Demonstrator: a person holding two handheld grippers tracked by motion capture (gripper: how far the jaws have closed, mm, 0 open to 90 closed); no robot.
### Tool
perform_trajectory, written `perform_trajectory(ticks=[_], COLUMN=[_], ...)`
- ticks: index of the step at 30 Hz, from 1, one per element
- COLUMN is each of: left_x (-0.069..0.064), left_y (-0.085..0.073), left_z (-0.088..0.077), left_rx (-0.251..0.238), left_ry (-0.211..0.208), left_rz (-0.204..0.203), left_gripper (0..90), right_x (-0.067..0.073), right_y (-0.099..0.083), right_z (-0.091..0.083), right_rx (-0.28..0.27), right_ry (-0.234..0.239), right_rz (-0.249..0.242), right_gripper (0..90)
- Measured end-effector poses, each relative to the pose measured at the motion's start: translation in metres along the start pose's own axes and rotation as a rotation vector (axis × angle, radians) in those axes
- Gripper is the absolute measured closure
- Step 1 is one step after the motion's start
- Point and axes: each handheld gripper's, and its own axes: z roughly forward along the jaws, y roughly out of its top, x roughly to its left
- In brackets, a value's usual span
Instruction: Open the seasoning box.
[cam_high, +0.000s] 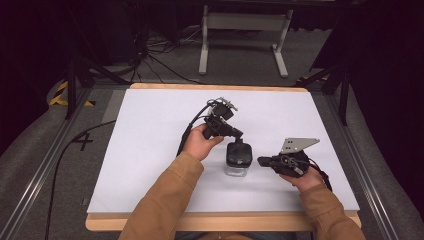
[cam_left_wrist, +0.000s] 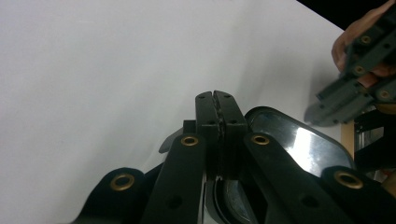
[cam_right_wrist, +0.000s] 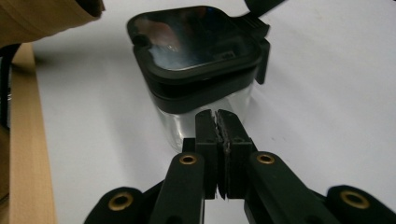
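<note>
Container (cam_high: 237, 159) between two empty, fully closed grippers

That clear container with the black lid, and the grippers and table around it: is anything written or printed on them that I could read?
None: no words, numbers or labels can be read.
Container: the glossy black lid bears reflections and no print.
Left gripper and right gripper: plain black jaws, brass rivets, no markings.
Table: blank white sheet.

Both forearms, in tan sleeves, reach in from the near edge. The left tool (cam_high: 239, 134) angles down to the right, jaws pressed together. The right tool (cam_high: 262, 161) lies level, pointing left, jaws also together and empty.
</note>
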Motion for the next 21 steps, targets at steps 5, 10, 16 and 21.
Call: perform_trajectory(ticks=[5, 10, 16, 21], left_x=[0.0, 0.0, 0.0, -0.012], left_y=[0.0, 0.001, 0.001, 0.0], left_z=[0.001, 0.001, 0.0, -0.018], left_rx=[0.005, 0.01, 0.015, -0.026], left_ry=[0.009, 0.009, 0.031, 0.075], left_rz=[-0.012, -0.024, -0.03, -0.015], left_gripper=[89.6, 89.4, 82.7, 82.5], right_x=[0.01, 0.017, 0.018, 0.018], right_y=[0.01, 0.016, 0.021, 0.023], right_z=[0.002, 0.006, 0.006, 0.005], right_rx=[-0.004, -0.015, -0.038, -0.049], right_ry=[0.03, 0.016, 0.015, 0.007], right_rz=[-0.038, -0.047, -0.04, -0.039], right_gripper=[89.2, 89.2, 89.4, 89.6])
